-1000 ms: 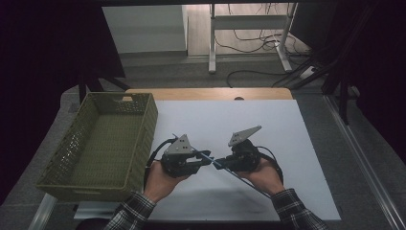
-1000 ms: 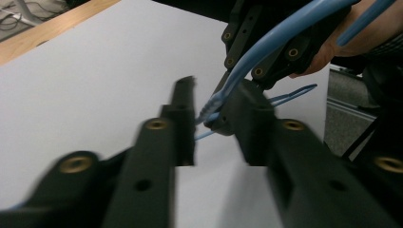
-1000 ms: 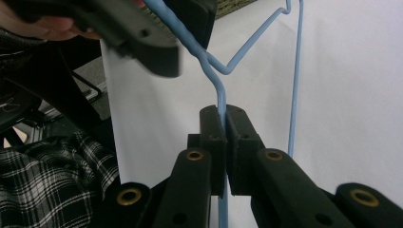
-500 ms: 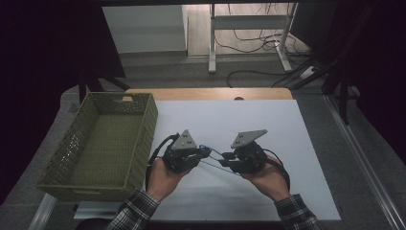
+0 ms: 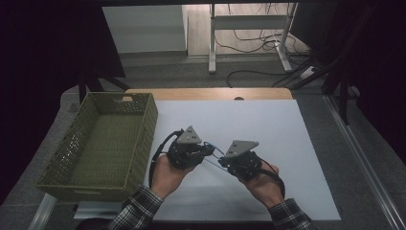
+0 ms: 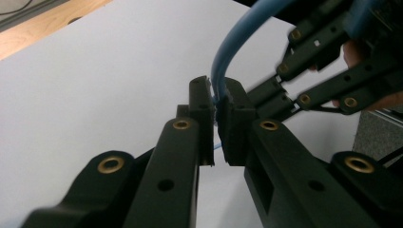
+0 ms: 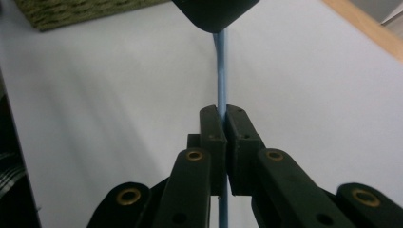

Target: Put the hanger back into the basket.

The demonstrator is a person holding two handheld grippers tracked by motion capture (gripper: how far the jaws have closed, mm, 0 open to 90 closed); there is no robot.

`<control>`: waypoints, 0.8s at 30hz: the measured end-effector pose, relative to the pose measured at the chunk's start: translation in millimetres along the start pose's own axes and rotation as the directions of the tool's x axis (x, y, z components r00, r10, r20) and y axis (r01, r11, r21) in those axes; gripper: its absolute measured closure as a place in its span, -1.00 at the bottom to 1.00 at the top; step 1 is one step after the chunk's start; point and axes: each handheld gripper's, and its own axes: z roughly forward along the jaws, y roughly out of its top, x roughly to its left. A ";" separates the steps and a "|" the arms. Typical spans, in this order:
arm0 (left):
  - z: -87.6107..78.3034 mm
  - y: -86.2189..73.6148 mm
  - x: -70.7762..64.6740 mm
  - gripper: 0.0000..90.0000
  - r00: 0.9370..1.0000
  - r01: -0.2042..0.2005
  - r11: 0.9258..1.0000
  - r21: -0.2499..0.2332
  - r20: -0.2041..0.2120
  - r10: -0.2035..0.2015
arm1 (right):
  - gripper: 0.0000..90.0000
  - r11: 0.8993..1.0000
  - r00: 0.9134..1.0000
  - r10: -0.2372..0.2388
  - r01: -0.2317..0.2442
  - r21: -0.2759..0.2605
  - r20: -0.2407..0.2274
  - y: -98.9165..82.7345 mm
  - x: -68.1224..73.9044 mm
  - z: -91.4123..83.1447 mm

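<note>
A light blue cable (image 5: pixel 214 154) stretches between the two grippers above the white tabletop (image 5: pixel 268 129). My left gripper (image 5: pixel 207 149) is shut on the blue cable (image 6: pixel 228 61), which bends up and away from its jaws toward the other gripper (image 6: pixel 328 71). My right gripper (image 5: pixel 224 165) is shut on the same cable (image 7: pixel 221 71), which runs straight up from its jaws to the black body of the left gripper (image 7: pixel 214 12). Both are held by a person's hands in plaid sleeves, close together near the table's middle front.
An olive woven basket (image 5: pixel 143 125) stands at the table's left; its corner appears in the right gripper view (image 7: pixel 81 12). A wooden strip (image 5: pixel 210 93) edges the table's far side. Cables and a desk frame (image 5: pixel 249 38) lie on the floor beyond.
Both hands have shifted a little and drawn closer together, turning the grippers, with the blue cable still held between them.
</note>
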 end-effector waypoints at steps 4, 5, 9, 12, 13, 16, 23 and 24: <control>-11.2 -2.6 5.7 0.39 1.000 -0.001 1.000 -0.028 0.021 0.002 | 0.94 0.998 0.997 0.044 -0.046 -0.031 -0.058 -1.8 -8.2 -7.8; -14.1 -3.6 6.7 0.27 1.000 -0.005 0.999 -0.032 0.014 0.006 | 0.94 0.997 0.995 0.054 -0.057 -0.042 -0.079 -2.9 -11.5 -10.3; -24.9 -7.8 13.0 -0.06 1.000 -0.002 1.000 -0.023 0.013 0.002 | 0.94 0.994 0.988 0.077 -0.087 -0.070 -0.133 -5.4 -18.0 -17.5; -34.0 -11.8 15.4 -0.29 0.999 -0.030 1.000 0.010 0.012 0.030 | 0.93 0.994 0.983 0.068 -0.082 -0.073 -0.173 -4.8 -20.7 -24.7; -38.0 -13.9 16.2 -0.37 0.999 -0.044 0.998 0.045 0.011 0.043 | 0.94 0.994 0.981 0.067 -0.082 -0.075 -0.183 -4.4 -21.3 -26.2; -40.4 -16.0 18.2 -0.42 0.998 -0.055 0.995 0.077 0.014 0.054 | 0.94 0.993 0.972 0.065 -0.086 -0.085 -0.226 -3.5 -23.3 -30.4; -37.5 -17.9 22.0 -0.20 0.992 -0.119 0.983 0.141 0.048 0.113 | 0.93 0.993 0.957 0.054 -0.081 -0.084 -0.284 -0.3 -23.4 -33.7; -33.9 -16.5 21.1 -0.17 0.989 -0.144 0.977 0.155 0.057 0.137 | 0.93 0.994 0.956 0.053 -0.079 -0.081 -0.289 0.2 -23.1 -33.6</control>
